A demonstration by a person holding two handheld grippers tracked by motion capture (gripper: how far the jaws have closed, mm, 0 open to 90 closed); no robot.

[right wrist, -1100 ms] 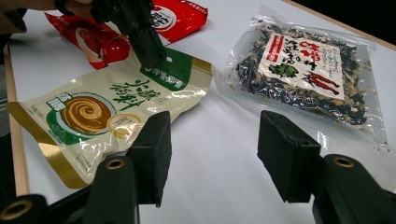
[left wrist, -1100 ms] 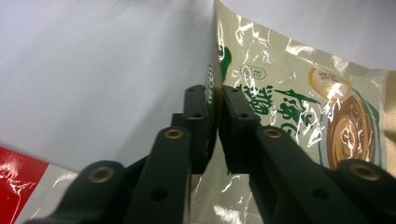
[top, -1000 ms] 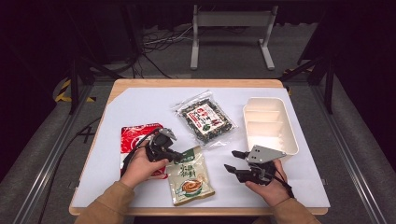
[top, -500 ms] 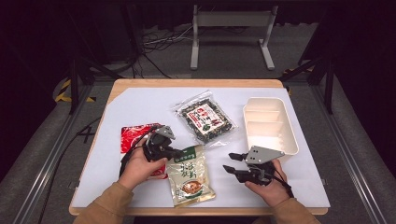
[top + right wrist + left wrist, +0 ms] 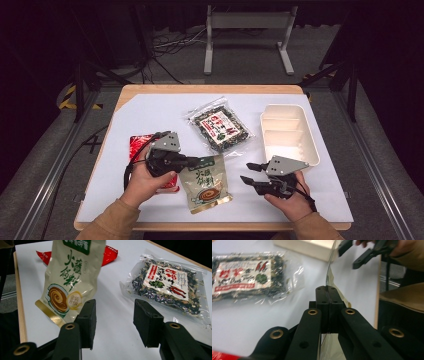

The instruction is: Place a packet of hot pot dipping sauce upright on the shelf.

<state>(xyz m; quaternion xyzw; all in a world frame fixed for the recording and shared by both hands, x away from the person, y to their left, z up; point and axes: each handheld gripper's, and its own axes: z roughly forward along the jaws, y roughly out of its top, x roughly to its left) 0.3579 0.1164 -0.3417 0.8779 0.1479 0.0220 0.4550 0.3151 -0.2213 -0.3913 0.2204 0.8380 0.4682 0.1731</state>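
Observation:
A beige and green food pouch (image 5: 205, 182) hangs tilted, its lower end near the table's front. My left gripper (image 5: 200, 162) is shut on the pouch's top edge; in the left gripper view the jaws meet on the thin pouch (image 5: 329, 270) edge at my left gripper (image 5: 327, 293). My right gripper (image 5: 247, 172) hovers to the pouch's right, open, and its jaws have just been closing with nothing between them. In the right gripper view the pouch (image 5: 68, 277) stands ahead to the left of my right gripper (image 5: 114, 307). The right gripper (image 5: 352, 255) also shows far off.
A clear bag of dark dried greens (image 5: 220, 129) (image 5: 167, 282) (image 5: 244, 275) lies mid-table. A red packet (image 5: 137, 147) (image 5: 110, 252) lies under my left hand. A white compartment tray (image 5: 280, 125) (image 5: 304, 246) stands at the right. The white table mat (image 5: 150, 115) reaches the wooden front edge.
My left gripper has risen and shifted a little to the right, lifting the pouch's top edge off the table. The right gripper's jaws stand slightly narrower; that hand has stayed put.

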